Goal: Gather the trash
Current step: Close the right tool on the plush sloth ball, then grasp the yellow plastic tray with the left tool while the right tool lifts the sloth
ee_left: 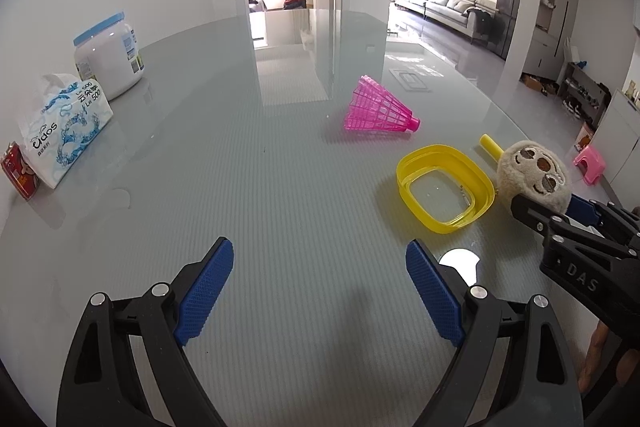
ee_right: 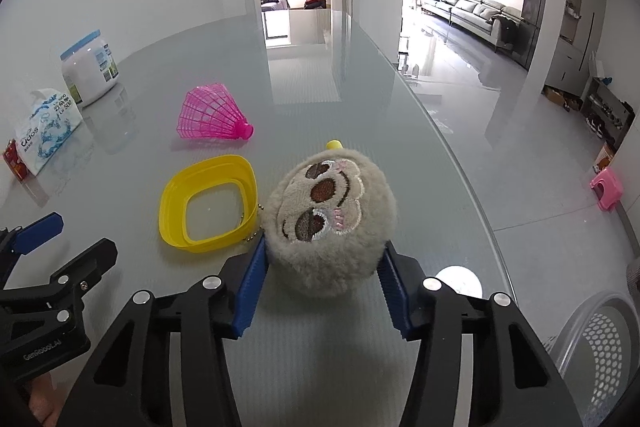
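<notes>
My right gripper (ee_right: 322,259) is shut on a round beige plush toy (ee_right: 330,219) with an embroidered face, its blue pads pressing both sides; it also shows in the left wrist view (ee_left: 532,177). A yellow plastic ring (ee_right: 208,203) lies just left of the toy on the glass table (ee_right: 320,87); it also shows in the left wrist view (ee_left: 444,187). A pink plastic shuttlecock (ee_left: 380,107) lies on its side behind it. A small yellow tube (ee_left: 491,145) lies behind the toy. My left gripper (ee_left: 320,279) is open and empty, above bare table.
A tissue pack (ee_left: 64,131), a white jar with a blue lid (ee_left: 110,55) and a small red carton (ee_left: 18,173) stand at the table's left edge. A grey mesh bin (ee_right: 600,355) sits below the table at the lower right. The table's rounded edge runs along the right.
</notes>
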`<state>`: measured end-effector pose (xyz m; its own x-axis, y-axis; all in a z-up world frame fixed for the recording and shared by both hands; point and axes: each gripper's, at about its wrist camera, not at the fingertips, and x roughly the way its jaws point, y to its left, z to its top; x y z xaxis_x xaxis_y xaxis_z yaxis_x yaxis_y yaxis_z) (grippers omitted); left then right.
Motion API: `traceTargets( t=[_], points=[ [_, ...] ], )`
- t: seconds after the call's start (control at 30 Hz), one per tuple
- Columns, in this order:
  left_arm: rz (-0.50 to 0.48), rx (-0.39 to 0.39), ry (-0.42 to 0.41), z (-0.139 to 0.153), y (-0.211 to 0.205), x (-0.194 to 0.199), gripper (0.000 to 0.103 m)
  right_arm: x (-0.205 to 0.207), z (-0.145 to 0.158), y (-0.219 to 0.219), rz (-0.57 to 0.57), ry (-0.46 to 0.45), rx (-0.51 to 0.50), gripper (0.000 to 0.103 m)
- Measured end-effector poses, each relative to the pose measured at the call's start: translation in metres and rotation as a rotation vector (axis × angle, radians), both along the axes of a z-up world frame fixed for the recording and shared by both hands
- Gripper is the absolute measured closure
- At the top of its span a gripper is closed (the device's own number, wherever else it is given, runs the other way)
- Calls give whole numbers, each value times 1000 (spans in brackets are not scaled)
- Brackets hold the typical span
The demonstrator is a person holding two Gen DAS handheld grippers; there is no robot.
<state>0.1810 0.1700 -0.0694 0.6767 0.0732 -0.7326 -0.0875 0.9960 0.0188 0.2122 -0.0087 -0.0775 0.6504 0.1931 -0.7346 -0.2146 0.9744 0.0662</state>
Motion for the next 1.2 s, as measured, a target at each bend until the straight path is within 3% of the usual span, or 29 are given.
traceTargets(
  t=[0.3, 0.73, 1.0, 1.2],
  points=[
    [-25, 1, -16, 3, -12, -3, 17, -32, 8, -30, -32, -24, 127, 53],
    [-74, -54, 7, 6, -51, 9, 17, -74, 32, -84, -86, -80, 203, 53],
    [-99, -78, 59, -4, -84, 25, 17, -91, 33, -113, -106, -75, 253, 53],
    [-56, -80, 119, -16, -85, 44, 17, -101, 37, -124, -117, -80, 268, 53]
  ],
)
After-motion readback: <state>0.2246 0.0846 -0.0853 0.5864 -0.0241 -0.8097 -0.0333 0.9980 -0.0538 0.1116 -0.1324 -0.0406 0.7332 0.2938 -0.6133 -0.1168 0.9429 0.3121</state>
